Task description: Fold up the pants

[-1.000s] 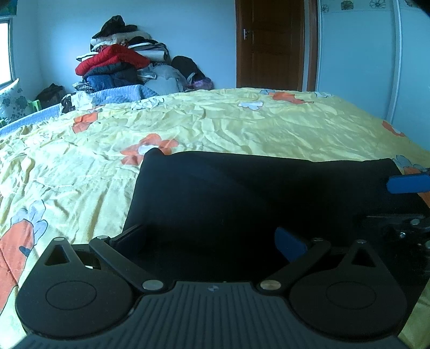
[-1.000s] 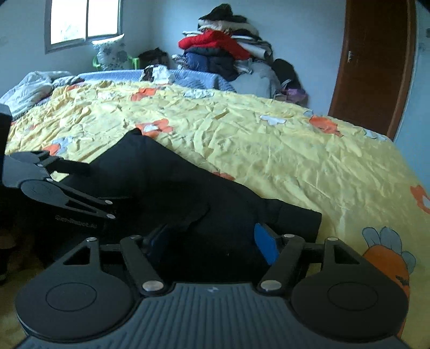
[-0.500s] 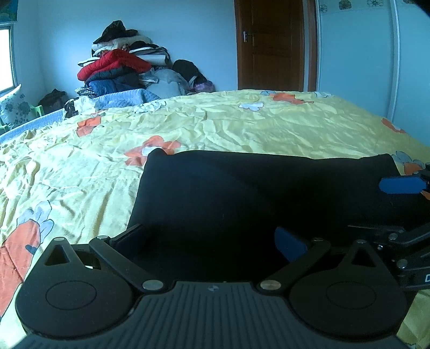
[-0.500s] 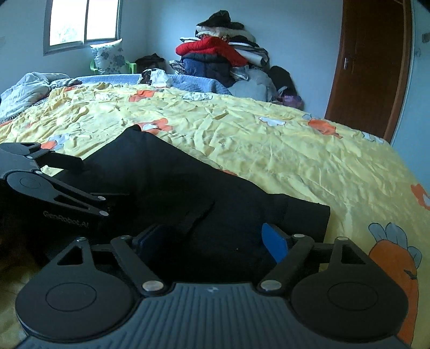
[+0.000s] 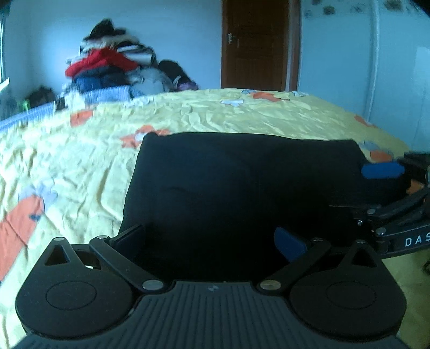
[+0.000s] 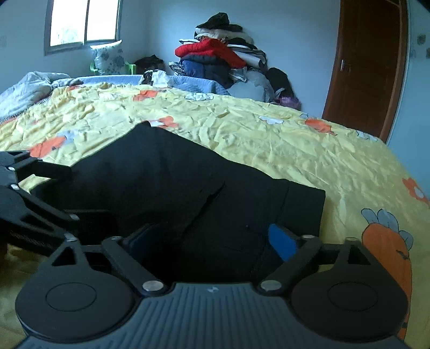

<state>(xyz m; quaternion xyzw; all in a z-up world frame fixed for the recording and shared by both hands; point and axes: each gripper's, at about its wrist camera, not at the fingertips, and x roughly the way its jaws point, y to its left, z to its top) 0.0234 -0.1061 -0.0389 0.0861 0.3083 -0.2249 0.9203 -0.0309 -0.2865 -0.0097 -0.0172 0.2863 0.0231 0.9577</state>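
Black pants lie folded flat on the yellow bedspread; they also show in the right wrist view. My left gripper is open, its jaws wide apart over the near edge of the pants, holding nothing. My right gripper is open over the near right part of the pants, by the waistband end. The right gripper shows at the right edge of the left wrist view. The left gripper shows at the left edge of the right wrist view.
A pile of clothes stands at the far side of the bed. A brown door is at the back right. A window and a pillow are at the back left. A white quilt lies far left.
Both grippers have drawn back a little and tilted up from the pants, staying open. The pants lie still.
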